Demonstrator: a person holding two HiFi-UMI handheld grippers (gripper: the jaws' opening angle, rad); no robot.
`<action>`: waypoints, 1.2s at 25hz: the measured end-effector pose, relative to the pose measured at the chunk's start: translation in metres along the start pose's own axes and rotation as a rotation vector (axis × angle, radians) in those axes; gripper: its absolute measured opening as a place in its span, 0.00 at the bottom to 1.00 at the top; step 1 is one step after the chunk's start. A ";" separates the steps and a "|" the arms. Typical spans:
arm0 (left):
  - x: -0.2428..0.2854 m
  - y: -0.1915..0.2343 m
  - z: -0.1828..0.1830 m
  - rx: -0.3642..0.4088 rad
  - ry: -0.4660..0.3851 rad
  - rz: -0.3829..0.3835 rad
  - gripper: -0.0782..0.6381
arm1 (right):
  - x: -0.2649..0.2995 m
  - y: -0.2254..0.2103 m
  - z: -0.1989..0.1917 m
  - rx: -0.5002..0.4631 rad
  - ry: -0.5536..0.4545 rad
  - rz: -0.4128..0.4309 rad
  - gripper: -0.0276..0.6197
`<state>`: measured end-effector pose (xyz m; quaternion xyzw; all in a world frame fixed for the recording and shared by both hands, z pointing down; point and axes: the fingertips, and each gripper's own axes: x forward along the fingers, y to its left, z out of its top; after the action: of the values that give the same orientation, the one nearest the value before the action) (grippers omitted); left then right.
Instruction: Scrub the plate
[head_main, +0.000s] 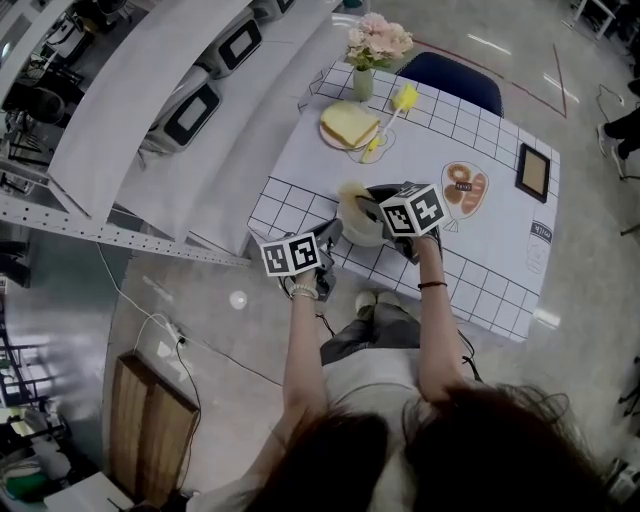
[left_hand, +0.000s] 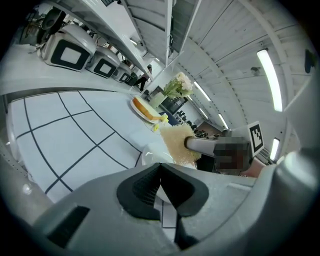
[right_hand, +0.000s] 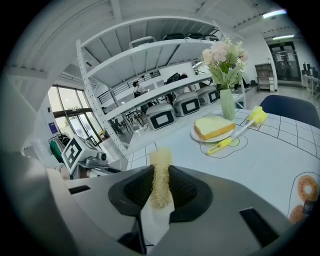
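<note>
Closest to the lens, dark hair (head_main: 440, 460) along the bottom of the head view. Beyond it, two bare forearms stretched forward and nearly parallel. Lower and drawn back, the left hand (head_main: 303, 283); further out, the right hand (head_main: 428, 240), with a black band (head_main: 432, 285) at the wrist. Both wrapped round grey plastic tools topped by marker cubes.

Clamped narrow on the near rim of the plate (head_main: 358, 228), the left hand-held gripper (head_main: 333, 233). Seen along that gripper (left_hand: 160, 186): ribbed black pads (left_hand: 142, 187) pinching a thin white edge. Reaching over the plate from the right, the right hand-held gripper (head_main: 374, 208), closed on a scrubbing pad (head_main: 353, 190). Seen along that one (right_hand: 160, 192): the scrubbing pad (right_hand: 161, 165) squeezed edge-on, sticking up well past the tips.

White, round and glossy, this plate (left_hand: 150, 156), held between the two tools at the near edge of the bench (head_main: 490, 260). Cannot tell whether resting on the bench or lifted off it. Straw-coloured, coarse and fibrous, the scrubbing pad (left_hand: 181, 142), set against the plate's far side.

Under the plate, a white cloth with a thin black grid. Well beyond the plate: a thick slice of bread (head_main: 348, 124) on a saucer (head_main: 325, 136), a yellow long-handled brush (head_main: 388, 122) just beside it, and a pale green vase (head_main: 363, 82) of pink flowers (head_main: 378, 38). Right of the plate, printed doughnuts (head_main: 465, 188); further right again, a small dark frame (head_main: 532, 172).
</note>
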<state>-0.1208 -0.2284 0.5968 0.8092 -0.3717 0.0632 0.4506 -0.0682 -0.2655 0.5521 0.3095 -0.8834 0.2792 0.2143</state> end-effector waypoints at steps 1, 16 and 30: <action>0.000 0.001 0.000 -0.009 -0.006 0.004 0.12 | 0.002 -0.001 -0.001 0.003 0.005 0.003 0.17; -0.005 0.007 0.002 -0.160 -0.095 0.009 0.12 | 0.023 -0.010 -0.020 0.035 0.120 0.048 0.17; -0.008 0.010 -0.004 -0.197 -0.101 0.018 0.12 | 0.030 -0.011 -0.025 0.025 0.143 0.049 0.17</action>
<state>-0.1323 -0.2239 0.6027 0.7598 -0.4056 -0.0106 0.5080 -0.0768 -0.2698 0.5913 0.2696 -0.8695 0.3168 0.2663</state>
